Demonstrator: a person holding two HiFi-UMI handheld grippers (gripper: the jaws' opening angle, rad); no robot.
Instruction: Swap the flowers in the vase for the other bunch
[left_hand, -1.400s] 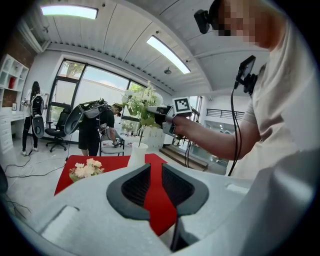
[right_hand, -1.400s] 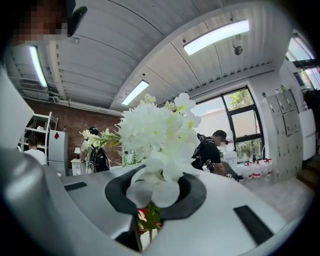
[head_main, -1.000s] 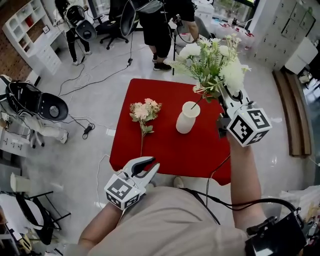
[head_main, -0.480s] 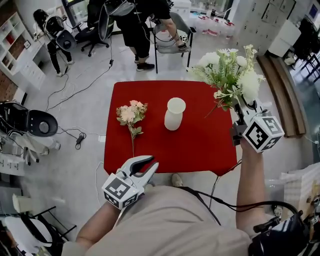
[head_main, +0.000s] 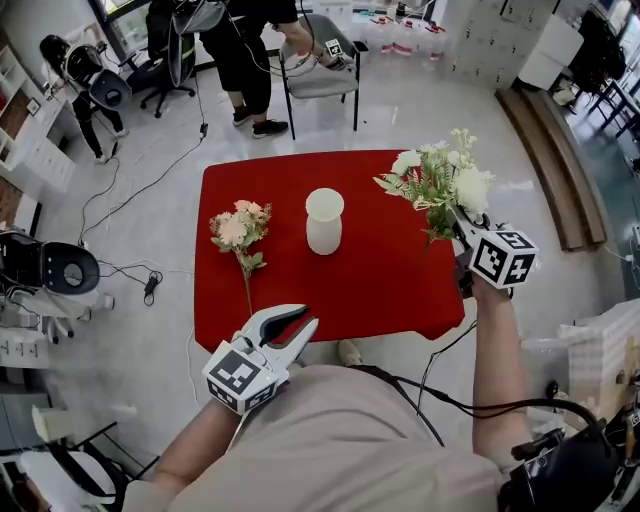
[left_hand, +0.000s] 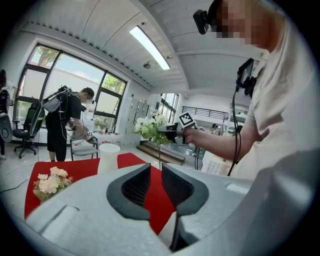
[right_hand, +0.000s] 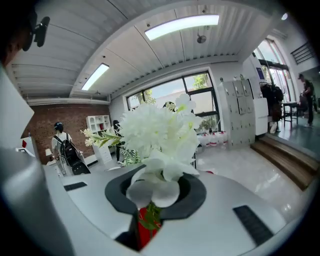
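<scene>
A white vase stands empty and upright mid-table on the red cloth. The pink bunch lies flat to its left. My right gripper is shut on the stems of the white-and-green bunch, held above the table's right edge, clear of the vase. In the right gripper view the white blooms fill the space over the jaws. My left gripper hovers at the table's front edge, slightly open and empty. The left gripper view looks at the vase and the pink bunch.
A grey chair and a standing person are beyond the table's far edge. Office chairs and floor cables lie to the left. A wooden bench runs along the right.
My right gripper has carried the white bunch down and rightward, away from the vase mouth to the table's right edge. The left gripper has edged slightly toward the table.
</scene>
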